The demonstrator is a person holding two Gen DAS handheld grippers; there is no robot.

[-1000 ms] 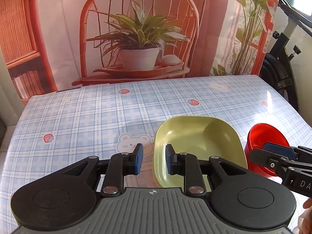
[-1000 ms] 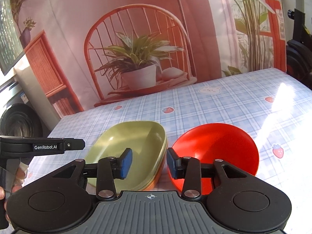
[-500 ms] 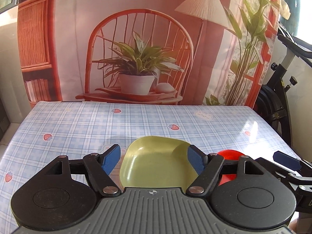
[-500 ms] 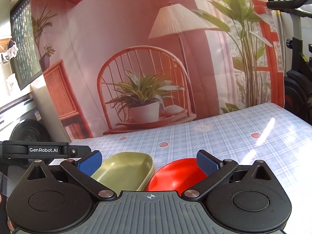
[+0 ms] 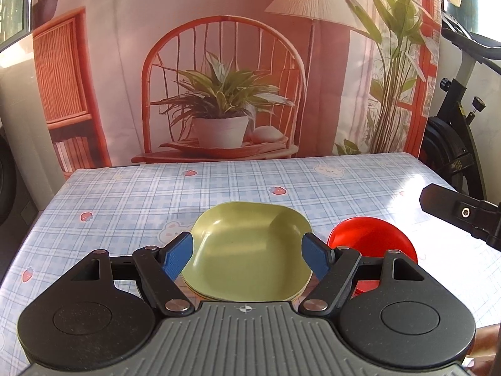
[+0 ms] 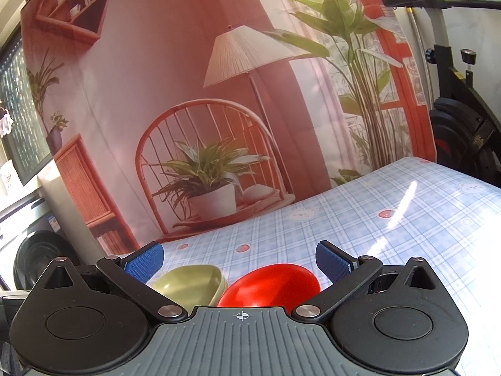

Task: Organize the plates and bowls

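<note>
Two grippers: both drawn back from the dishes since a second ago; neither holds anything.
Left gripper (image 5: 247,255): jaws have just been opening and stand wide apart; pads frame the green plate stack but press on nothing.
Green plates (image 5: 247,250): square, stacked, resting on the table near its front; likely just released.
Red bowl (image 5: 372,241): just beside the stack on its right, apart from it, on the cloth.
Right gripper (image 6: 239,261): jaws have just been opening, now spread wide and empty; bowl sits below them.
Table (image 5: 141,200): checked cloth bare left and behind the dishes; far edge meets backdrop.
Task reading: sorting looks done or nearly done.
</note>
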